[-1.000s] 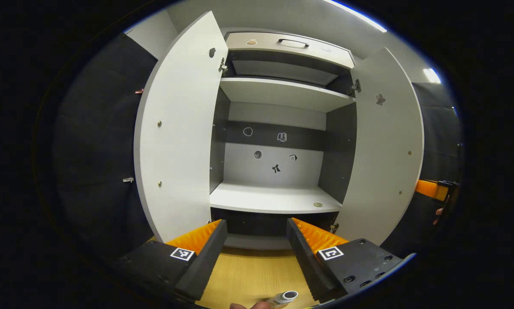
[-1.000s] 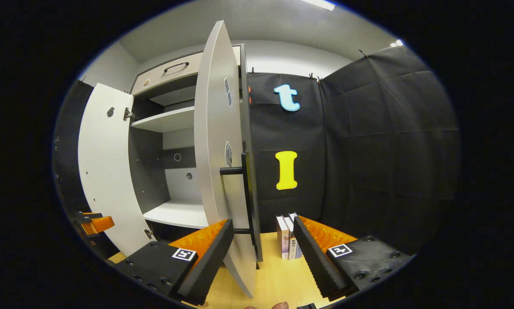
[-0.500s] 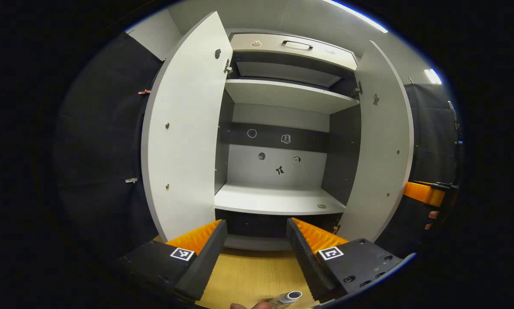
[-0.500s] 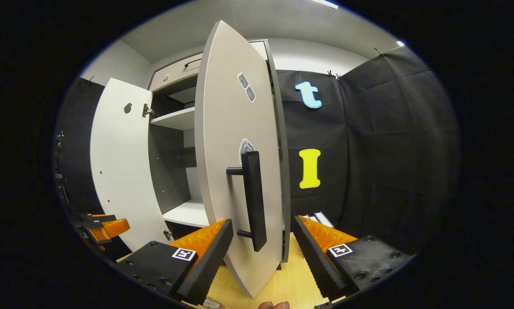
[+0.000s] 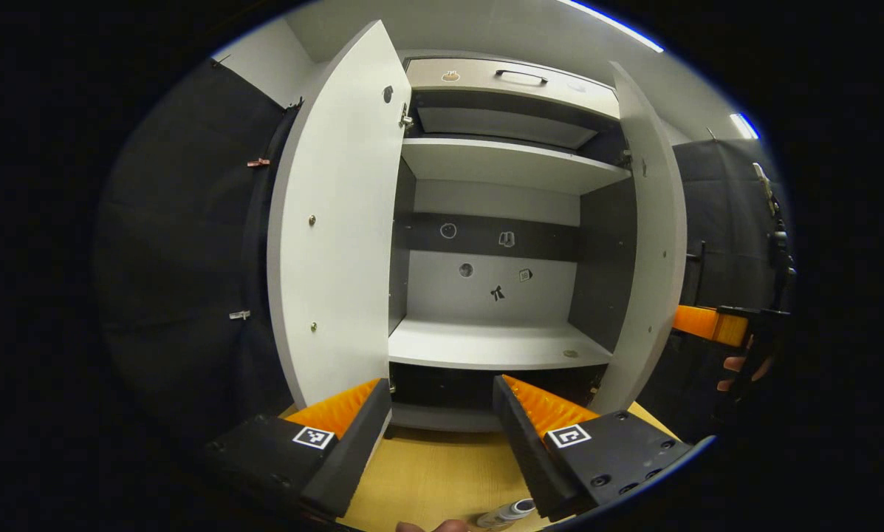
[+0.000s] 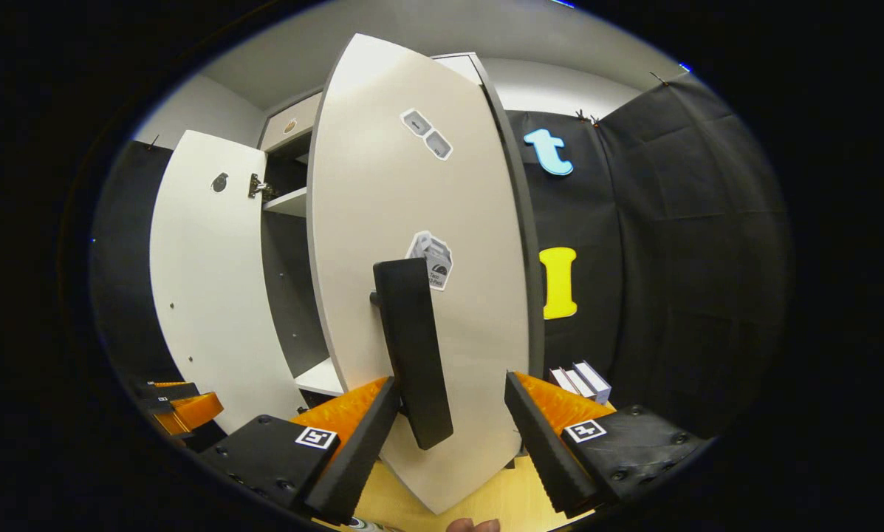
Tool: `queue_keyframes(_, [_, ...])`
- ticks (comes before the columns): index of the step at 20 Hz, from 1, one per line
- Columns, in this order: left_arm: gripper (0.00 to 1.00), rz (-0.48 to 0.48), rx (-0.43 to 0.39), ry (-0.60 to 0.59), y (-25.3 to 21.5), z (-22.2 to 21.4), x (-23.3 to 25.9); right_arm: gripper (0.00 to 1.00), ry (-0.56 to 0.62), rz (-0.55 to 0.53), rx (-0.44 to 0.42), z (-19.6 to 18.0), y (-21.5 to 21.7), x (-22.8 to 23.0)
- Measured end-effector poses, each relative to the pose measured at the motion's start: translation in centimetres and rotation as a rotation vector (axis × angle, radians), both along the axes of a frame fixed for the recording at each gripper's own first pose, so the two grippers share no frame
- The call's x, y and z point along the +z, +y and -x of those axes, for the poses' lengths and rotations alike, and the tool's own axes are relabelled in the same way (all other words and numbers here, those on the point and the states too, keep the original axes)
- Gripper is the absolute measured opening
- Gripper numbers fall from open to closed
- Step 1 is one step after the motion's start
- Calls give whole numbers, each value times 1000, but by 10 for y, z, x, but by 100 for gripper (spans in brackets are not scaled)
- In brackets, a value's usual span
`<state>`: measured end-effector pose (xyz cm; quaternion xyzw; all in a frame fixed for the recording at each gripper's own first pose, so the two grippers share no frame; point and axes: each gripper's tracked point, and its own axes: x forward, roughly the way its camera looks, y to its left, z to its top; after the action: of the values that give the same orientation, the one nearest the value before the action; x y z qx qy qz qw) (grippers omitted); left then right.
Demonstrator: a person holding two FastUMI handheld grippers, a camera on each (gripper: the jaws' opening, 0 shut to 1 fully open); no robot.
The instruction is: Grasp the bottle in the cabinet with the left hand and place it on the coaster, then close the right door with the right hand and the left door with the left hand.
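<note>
Cabinet (image 5: 497, 222) of pale grey panels stands ahead of me on a wooden tabletop (image 5: 434, 473), its shelves bare in the left gripper view. Its left door (image 5: 338, 222) swings wide toward me; the right door (image 6: 419, 295) is partly swung in, seen edge-on in the left gripper view and broad-faced in the right gripper view. Small stickers dot the right door's face and the cabinet's back wall, too small for me to read. The right door's black handle (image 6: 412, 355) stands just in front of my right gripper (image 6: 449, 436), between its spread orange fingers; whether either finger touches it I cannot tell. My left gripper (image 5: 442, 436) hangs open and empty before the lower shelf, with free space between the two doors. The bottle (image 5: 508, 512) sits at the near edge of the left gripper view, cut off, so I cannot make out a coaster beneath it. A few books (image 6: 582, 380) stand on the table right of the cabinet.
</note>
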<state>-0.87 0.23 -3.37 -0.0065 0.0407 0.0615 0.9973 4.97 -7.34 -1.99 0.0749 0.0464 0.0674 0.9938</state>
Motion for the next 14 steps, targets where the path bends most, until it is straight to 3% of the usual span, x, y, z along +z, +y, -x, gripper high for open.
queue_keyframes(5, [89,10,25,-4,15,0,1,96,-7,7,59,-23,35,-3])
queue_keyframes(14, [89,-7,39,-18,27,-1,7,96,-23,9,86,-66,67,-8])
